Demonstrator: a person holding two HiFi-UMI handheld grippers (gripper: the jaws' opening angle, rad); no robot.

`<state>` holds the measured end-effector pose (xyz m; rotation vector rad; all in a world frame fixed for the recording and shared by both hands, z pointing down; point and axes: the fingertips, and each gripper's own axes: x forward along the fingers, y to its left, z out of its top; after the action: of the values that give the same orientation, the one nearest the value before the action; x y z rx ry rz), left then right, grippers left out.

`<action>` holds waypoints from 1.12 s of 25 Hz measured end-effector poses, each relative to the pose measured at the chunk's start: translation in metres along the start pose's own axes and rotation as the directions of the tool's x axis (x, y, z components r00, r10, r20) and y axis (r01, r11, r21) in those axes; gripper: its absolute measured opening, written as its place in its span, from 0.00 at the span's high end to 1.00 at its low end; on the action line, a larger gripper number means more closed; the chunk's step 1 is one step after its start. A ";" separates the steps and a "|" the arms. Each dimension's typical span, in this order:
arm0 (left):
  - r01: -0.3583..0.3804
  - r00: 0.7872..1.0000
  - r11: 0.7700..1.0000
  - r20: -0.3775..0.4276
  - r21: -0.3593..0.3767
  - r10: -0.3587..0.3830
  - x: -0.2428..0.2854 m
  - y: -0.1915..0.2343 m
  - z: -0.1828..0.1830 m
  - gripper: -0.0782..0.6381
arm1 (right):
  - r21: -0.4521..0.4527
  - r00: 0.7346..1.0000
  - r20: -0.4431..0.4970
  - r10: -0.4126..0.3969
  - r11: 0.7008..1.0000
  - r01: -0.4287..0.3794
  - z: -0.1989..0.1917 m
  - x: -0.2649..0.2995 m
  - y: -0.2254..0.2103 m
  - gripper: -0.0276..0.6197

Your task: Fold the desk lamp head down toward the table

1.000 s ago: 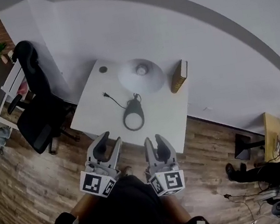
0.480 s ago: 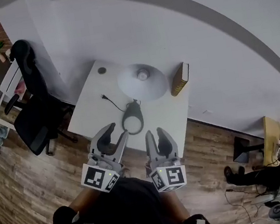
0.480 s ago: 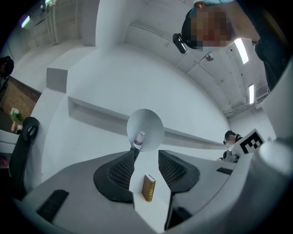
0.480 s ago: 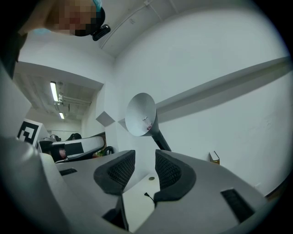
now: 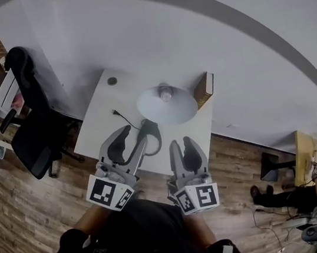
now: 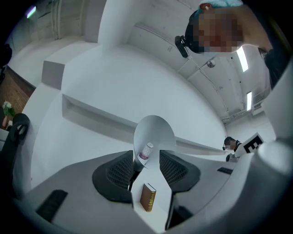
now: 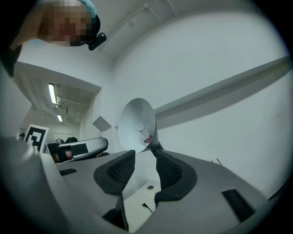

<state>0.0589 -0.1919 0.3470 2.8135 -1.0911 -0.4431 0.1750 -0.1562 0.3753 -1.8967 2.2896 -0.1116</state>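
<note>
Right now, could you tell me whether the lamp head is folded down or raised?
Raised: the lamp head faces upward, its bulb visible inside from above.

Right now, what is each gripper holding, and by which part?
Nothing. Left gripper: jaws opening, empty. Right gripper: jaws apart, empty. Neither touches the lamp.

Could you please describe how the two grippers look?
The left gripper and right gripper are light grey, with curved jaws lined by black textured pads. Each carries a white cube with black square markers. The person's top is black. The left jaws are opening, nothing between them.
</note>
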 end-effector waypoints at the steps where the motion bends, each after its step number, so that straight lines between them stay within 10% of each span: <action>1: 0.001 1.000 1.000 0.003 -0.001 -0.001 0.005 0.003 0.001 0.64 | -0.001 1.000 0.002 -0.003 1.000 0.003 0.002 0.003 -0.001 0.73; 28: 0.054 0.998 0.998 -0.037 -0.031 -0.055 0.066 0.027 0.000 0.80 | 0.021 0.997 0.060 -0.047 0.999 0.046 0.033 0.049 -0.021 0.89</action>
<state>0.0879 -0.2561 0.3364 2.8197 -0.9940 -0.4051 0.1920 -0.2064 0.3424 -1.9168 2.1983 -0.0809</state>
